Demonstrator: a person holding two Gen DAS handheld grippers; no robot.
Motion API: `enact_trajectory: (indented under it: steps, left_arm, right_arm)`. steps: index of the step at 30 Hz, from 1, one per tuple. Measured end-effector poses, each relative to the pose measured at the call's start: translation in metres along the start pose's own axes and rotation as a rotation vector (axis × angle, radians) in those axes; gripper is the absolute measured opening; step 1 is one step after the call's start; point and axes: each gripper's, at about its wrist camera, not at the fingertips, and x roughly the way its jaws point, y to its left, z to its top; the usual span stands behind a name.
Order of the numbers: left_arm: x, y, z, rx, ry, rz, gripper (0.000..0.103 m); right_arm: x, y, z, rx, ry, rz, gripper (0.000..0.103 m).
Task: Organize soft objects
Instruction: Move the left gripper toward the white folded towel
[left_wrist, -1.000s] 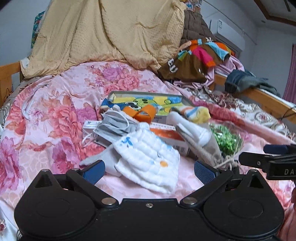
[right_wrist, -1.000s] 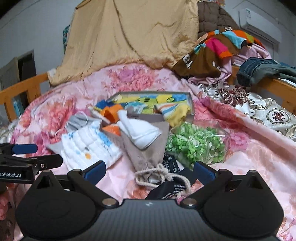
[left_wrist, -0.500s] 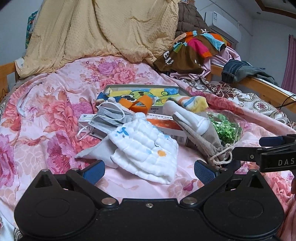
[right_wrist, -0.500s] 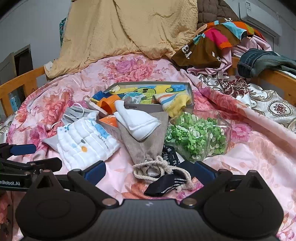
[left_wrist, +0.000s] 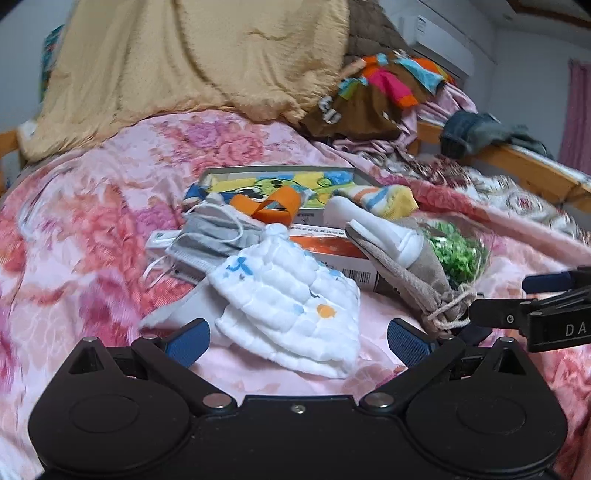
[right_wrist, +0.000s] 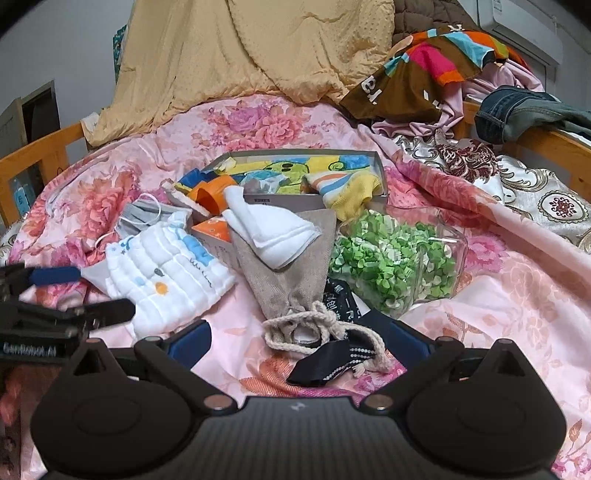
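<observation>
The left gripper (left_wrist: 297, 338) is spread wide and holds nothing; its 2 blue pads sit either side of the near edge of the white quilted cloth (left_wrist: 291, 299), which lies on the pink floral bedspread (left_wrist: 74, 221). The right gripper (right_wrist: 299, 341) is likewise wide apart and empty, with the rope drawstring (right_wrist: 321, 332) of the beige pouch (right_wrist: 291, 266) and a dark strap (right_wrist: 332, 363) lying between its pads.

The soft things form one overlapping heap. The cloth rests on a grey piece (left_wrist: 181, 310) and leans against an orange and white carton (left_wrist: 332, 254); a grey face mask (left_wrist: 218, 232) sits behind it, its ear loops trailing. A white sock (right_wrist: 273, 232) is tucked in the pouch mouth, and a striped sock (right_wrist: 347, 192) hangs over the rim of the shallow box (right_wrist: 306, 155).

Risks, as I judge them: closing on the cloth could pinch the grey piece or bedspread beneath and drag them along. Lifting the pouch by its drawstring may tip out the sock, or snag the strap. The clear container of green bits (right_wrist: 399, 258) touches the pouch, and a sideways tug could spill it, though whether it has a lid is unclear. The 2 grippers are also near enough to collide
</observation>
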Motion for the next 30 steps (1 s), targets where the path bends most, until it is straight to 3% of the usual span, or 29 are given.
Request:
enact_trajectory:
  steps: [6, 11, 15, 25, 30]
  left_arm:
    - [0.013, 0.009, 0.016, 0.032, -0.005, -0.024, 0.102]
    - [0.021, 0.009, 0.021, 0.125, -0.004, -0.06, 0.102]
    - [0.026, 0.013, 0.015, 0.111, 0.004, -0.089, 0.102]
    - [0.041, 0.01, 0.012, 0.22, 0.014, -0.128, 0.102]
    - [0.048, 0.011, 0.012, 0.206, 0.025, -0.138, 0.099]
  right_arm:
    - [0.008, 0.0, 0.0, 0.004, 0.013, -0.008, 0.103]
    - [0.015, 0.0, 0.001, 0.007, 0.012, -0.03, 0.103]
    - [0.024, 0.002, 0.002, -0.012, 0.007, -0.052, 0.103]
    - [0.034, 0.005, 0.014, -0.043, -0.126, -0.012, 0.103]
    - [0.05, 0.008, 0.028, -0.043, -0.188, 0.059, 0.1]
